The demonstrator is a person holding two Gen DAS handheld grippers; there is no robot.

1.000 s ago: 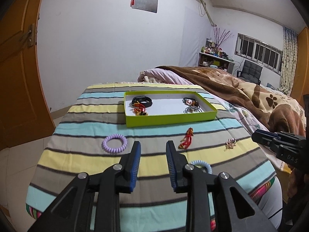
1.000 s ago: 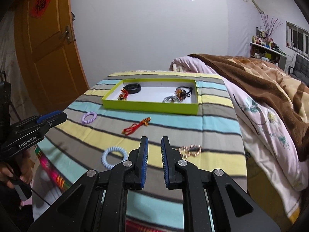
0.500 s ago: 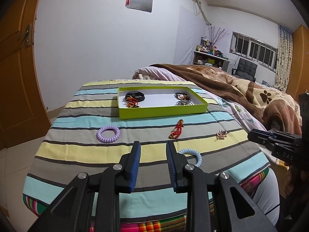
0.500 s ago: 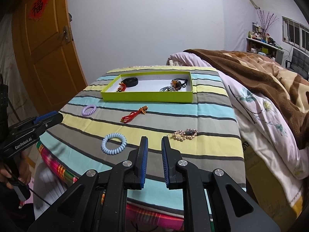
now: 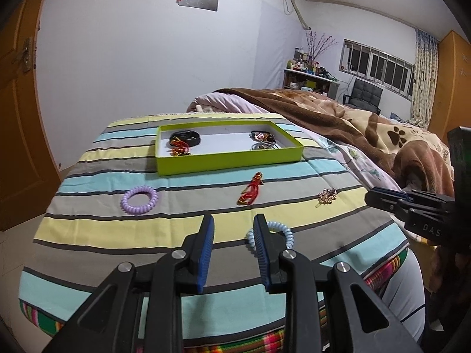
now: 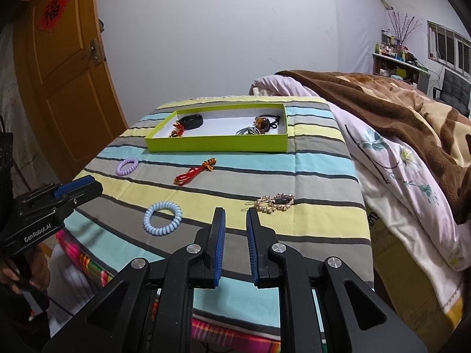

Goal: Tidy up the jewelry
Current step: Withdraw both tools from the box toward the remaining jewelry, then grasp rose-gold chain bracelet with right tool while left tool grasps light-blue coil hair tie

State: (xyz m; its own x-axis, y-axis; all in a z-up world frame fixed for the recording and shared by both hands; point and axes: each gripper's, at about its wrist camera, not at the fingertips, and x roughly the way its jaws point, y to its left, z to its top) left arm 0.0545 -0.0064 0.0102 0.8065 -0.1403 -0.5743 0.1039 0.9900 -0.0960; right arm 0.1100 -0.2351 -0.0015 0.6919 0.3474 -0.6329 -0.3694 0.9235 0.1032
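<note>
The left gripper (image 5: pixel 232 225) hangs over the near edge of the striped cloth (image 5: pixel 182 226), jaws opening with nothing between them; the pale blue spiral hair tie (image 5: pixel 279 229) lies just behind its right finger; the right gripper (image 6: pixel 236 216) stands narrowly apart and empty, the gold rhinestone hair clip (image 6: pixel 275 201) just ahead to its right; the lilac spiral hair tie (image 5: pixel 139 200) and red knotted cord (image 5: pixel 251 192) lie farther off, before the lime-green shallow box (image 5: pixel 229 163) holding other pieces.

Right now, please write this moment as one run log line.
left gripper: jaws opening, empty | right gripper: open, empty | loose: blue coil band, purple coil band, red knot, gold clip | green tray: partly filled
</note>
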